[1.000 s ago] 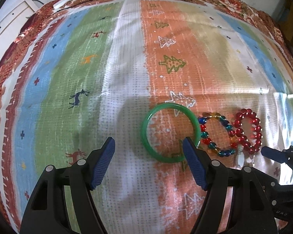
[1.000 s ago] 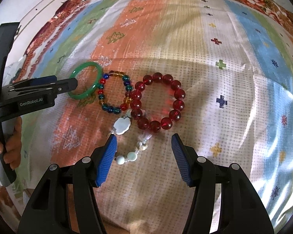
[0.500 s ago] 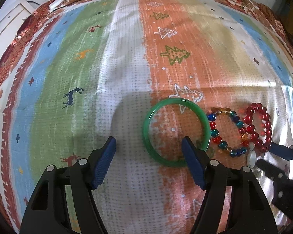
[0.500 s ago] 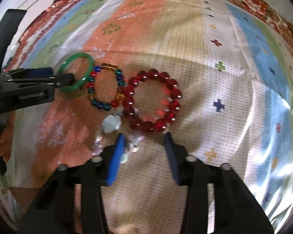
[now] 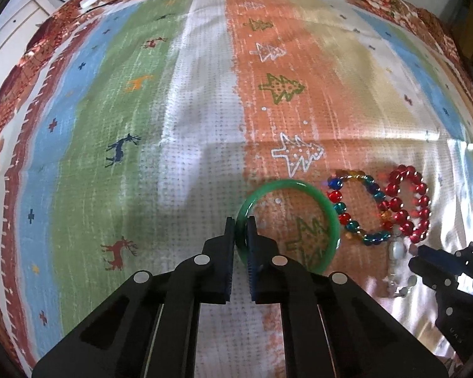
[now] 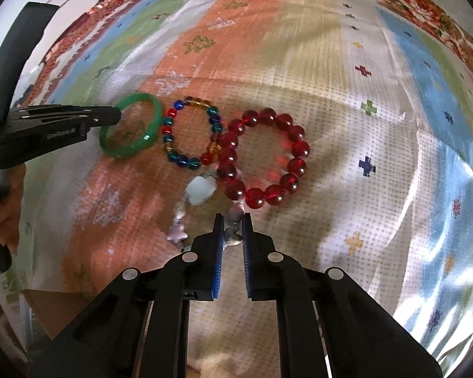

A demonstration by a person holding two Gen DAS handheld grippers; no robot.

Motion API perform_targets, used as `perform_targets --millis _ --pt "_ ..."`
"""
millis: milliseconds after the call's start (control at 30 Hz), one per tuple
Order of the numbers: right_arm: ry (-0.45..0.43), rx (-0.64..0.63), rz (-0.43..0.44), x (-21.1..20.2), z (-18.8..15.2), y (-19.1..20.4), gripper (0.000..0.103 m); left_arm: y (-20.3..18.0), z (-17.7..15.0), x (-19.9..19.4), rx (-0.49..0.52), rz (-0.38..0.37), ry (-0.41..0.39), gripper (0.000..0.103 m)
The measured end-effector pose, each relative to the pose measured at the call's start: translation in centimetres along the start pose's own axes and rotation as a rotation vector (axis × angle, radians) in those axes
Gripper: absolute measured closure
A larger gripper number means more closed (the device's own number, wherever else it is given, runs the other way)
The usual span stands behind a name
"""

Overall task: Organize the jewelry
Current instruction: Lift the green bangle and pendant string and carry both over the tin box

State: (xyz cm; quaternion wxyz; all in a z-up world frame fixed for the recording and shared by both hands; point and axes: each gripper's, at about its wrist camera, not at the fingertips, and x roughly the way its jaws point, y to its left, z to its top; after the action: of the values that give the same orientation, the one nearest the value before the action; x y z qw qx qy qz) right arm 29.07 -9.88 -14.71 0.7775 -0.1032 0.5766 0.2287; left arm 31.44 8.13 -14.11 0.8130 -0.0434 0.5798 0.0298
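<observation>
My left gripper [image 5: 240, 230] is pointing steeply down at the patterned cloth [image 5: 179, 145] that is covering the desk. Its jaws have just been closing and are now standing nearly together, pinching the near-left rim of the green bangle [image 5: 299, 186] between the blue pads — one pad outside the ring, one inside. The rest of the bangle is lying flat on the orange stripe of the cloth.

My right gripper [image 6: 231, 226] is also aiming steeply down. Its jaws have just been closing too, and they are now gripping a small pale charm [image 6: 235, 212] at the lower end of a strand of pale beads; the pads are pressing on it from both sides. The white flower-shaped bead [image 6: 201, 191] of that pale strand is sitting just above and to the left of my fingertips, apart from them.

The jewelry is lying in a row — green bangle at the left, multicoloured bead bracelet [image 6: 190, 134] in the middle, red bead bracelet [image 6: 265, 157] at the right. The bangle is lying just beside the multicoloured bracelet, and that one is touching the red one. The pale strand is trailing down toward me from where those two bracelets meet.

In the right wrist view my left hand [image 6: 8, 201] is wrapping around the left gripper's handle at the frame's left edge.
</observation>
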Motion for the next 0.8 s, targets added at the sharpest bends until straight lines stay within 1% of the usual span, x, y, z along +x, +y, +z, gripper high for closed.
perform_targets --millis 167,333,633,800 --pt "-0.046 -0.003 0.022 -2.0 0.1 0.8 0.091 -0.1 -0.1 -1.8 -0.017 -0.023 -0.032 0.096" --pt "-0.082 0.004 0.033 -3.8 -0.3 0.8 0.091 -0.8 -0.5 -3.4 -0.011 -0.045 -0.058 0.095" --pt "-0.117 0.001 0.038 -5.1 -0.2 1.5 0.091 -2.2 -1.6 -5.7 0.013 -0.075 -0.089 0.094" --pt "-0.146 0.003 0.042 -6.3 -0.7 1.8 0.091 -2.3 -2.1 -6.7 0.0 -0.085 -0.104 0.094"
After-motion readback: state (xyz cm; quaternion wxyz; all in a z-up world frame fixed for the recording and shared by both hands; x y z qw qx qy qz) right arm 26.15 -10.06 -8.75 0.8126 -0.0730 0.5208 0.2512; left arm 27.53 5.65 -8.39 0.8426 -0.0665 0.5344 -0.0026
